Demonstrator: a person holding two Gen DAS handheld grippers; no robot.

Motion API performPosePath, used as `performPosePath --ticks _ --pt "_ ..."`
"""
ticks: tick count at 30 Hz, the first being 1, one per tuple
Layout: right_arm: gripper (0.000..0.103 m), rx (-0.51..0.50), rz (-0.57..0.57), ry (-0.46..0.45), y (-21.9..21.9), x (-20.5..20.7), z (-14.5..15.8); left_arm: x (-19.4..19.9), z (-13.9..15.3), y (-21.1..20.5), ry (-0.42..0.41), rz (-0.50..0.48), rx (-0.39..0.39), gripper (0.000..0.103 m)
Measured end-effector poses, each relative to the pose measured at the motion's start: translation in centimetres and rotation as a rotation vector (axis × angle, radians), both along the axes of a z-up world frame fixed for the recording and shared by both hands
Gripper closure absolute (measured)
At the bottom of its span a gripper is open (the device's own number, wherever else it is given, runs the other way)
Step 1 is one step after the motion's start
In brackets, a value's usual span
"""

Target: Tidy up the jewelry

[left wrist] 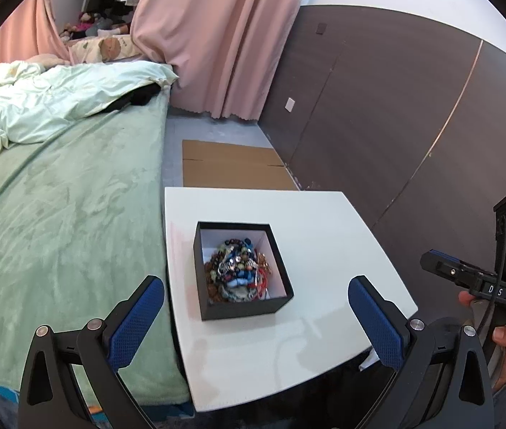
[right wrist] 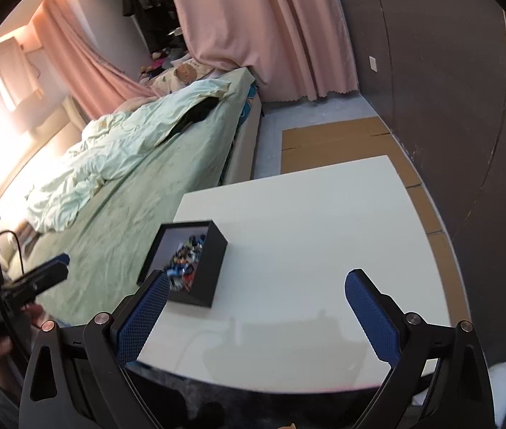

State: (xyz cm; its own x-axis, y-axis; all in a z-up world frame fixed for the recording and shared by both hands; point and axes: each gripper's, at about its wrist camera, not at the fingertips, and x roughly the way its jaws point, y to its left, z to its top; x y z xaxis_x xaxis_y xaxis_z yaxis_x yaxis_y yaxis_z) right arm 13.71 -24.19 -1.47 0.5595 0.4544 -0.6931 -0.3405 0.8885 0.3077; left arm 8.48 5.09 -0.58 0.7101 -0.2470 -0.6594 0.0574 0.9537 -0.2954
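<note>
A black open box [left wrist: 242, 307] with a white inside stands on the white table [left wrist: 324, 236]. It holds a tangled heap of beaded jewelry [left wrist: 238, 268] in blue, red, brown and silver. My left gripper [left wrist: 254, 295] is open and empty, held above the table's near part, its blue pads either side of the box. My right gripper [right wrist: 256, 289] is open and empty, above the table's near edge, to the right of the box [right wrist: 213, 268] and jewelry [right wrist: 185, 261]. The right gripper also shows in the left wrist view [left wrist: 442, 268], the left one in the right wrist view [right wrist: 52, 268].
A bed with a green blanket [left wrist: 67, 214] and a pale duvet [left wrist: 38, 103] touches the table's left side. Flat cardboard [left wrist: 231, 164] lies on the floor behind the table. A dark panelled wall [left wrist: 396, 114] runs on the right, pink curtains [left wrist: 224, 35] behind.
</note>
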Motion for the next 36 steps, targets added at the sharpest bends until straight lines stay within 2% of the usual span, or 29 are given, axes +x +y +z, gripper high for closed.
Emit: performPosePath --ticks 2,7,11,19,27,32,36 --pt "0.004 -0.002 0.021 0.003 -0.3 -0.7 0.0 -0.7 0.0 -0.3 -0.005 -0.002 0.024 0.0" --pt "0.004 0.003 0.087 -0.056 -0.4 -3.4 1.4 -2.3 -0.2 -1.2 -0.013 -0.038 0.083 0.0" --pt "0.004 0.013 0.11 -0.055 -0.5 -4.5 1.7 -3.4 0.1 -1.1 -0.028 -0.038 0.067 0.0" --pt "0.004 0.021 0.101 -0.033 -1.3 -5.9 1.7 -5.7 0.9 -2.0 -0.069 -0.053 0.11 0.0" --pt "0.004 0.024 0.113 -0.016 -0.2 -6.3 1.0 -6.1 0.3 -2.4 -0.059 -0.048 0.139 0.0" --pt "0.004 0.036 0.12 -0.033 -0.1 -6.5 0.9 -7.0 0.5 -2.3 -0.085 -0.025 0.145 0.0" --pt "0.004 0.019 0.122 -0.047 0.1 -6.8 0.8 -6.9 0.4 -2.4 -0.057 -0.04 0.143 0.0"
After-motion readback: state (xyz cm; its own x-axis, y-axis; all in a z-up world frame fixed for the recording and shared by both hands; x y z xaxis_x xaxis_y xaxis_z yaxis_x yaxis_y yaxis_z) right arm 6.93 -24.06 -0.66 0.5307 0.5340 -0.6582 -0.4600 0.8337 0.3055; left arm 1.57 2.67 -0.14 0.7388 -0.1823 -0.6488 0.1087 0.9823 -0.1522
